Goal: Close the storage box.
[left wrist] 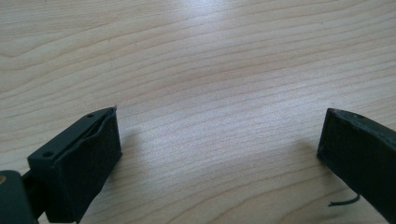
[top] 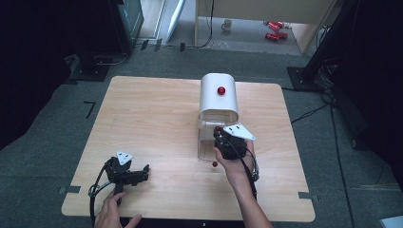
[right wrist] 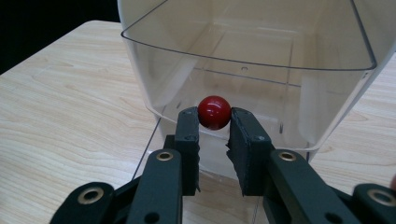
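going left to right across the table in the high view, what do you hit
left tongs lying on the table by the person's left hand → loose red ball on the wood → right tongs gripping a red ball at the clear bin of the white container.

Left gripper [top: 138,175] rests low with jaws wide apart; right gripper [right wrist: 214,122] has jaws nearly closed.
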The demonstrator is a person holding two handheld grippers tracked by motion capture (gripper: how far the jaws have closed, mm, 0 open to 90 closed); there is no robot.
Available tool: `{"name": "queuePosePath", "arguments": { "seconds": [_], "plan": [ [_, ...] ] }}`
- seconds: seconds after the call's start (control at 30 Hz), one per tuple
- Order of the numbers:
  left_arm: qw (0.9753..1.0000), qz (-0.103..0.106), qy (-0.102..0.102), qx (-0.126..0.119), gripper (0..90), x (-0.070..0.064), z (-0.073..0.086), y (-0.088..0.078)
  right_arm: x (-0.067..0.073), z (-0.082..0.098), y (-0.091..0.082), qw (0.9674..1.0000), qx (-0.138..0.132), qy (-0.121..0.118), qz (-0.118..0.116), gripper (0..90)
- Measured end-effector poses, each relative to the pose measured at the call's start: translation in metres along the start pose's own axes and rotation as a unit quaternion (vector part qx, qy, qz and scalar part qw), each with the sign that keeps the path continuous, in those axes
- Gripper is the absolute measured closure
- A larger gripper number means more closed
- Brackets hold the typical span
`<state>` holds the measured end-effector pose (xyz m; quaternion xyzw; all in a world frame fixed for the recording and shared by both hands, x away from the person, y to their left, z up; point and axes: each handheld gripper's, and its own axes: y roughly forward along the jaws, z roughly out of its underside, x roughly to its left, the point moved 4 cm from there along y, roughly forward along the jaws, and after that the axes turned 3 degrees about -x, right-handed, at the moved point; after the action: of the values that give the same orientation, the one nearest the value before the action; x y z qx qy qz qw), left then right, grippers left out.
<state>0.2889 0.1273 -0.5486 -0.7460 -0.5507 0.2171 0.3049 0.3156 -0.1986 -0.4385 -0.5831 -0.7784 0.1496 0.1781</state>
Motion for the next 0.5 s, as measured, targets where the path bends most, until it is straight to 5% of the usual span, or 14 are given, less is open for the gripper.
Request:
{"name": "queuePosePath", "arguments": {
  "seconds": [0.5],
  "plan": [
    [1.0000,-0.001,-0.001,0.000,0.0,-0.0002,0.0000,0.0001,-0.0016,0.0009,0.0035,1.0000,-0.002,0.002,-0.005,70.3]
  ]
}}
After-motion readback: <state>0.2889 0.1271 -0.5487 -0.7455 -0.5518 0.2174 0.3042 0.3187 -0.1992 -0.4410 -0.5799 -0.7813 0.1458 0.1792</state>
